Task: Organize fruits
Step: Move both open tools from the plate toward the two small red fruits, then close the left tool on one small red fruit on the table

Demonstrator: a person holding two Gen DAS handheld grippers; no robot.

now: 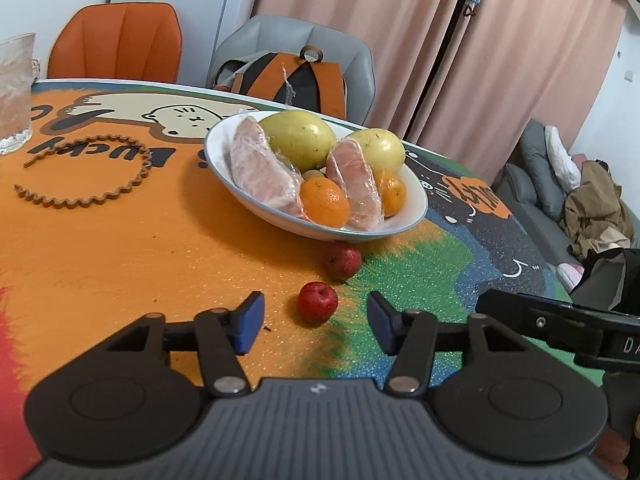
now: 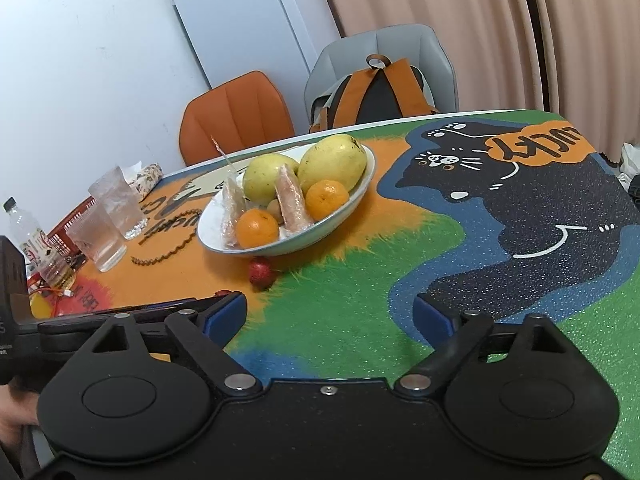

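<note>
Left gripper point(image 1: 316, 326) with blue pads spread wide, empty; small round red fruit point(image 1: 317, 302) on the colourful cartoon table mat point(image 1: 120, 248) between the fingertips, untouched. Second red fruit point(image 1: 342, 260) at 12 o'clock from it, at the rim of the white shallow bowl point(image 1: 416, 196) of wrapped fruit. Right gripper point(image 2: 331, 314) also wide open, holding nothing, above green mat.
</note>
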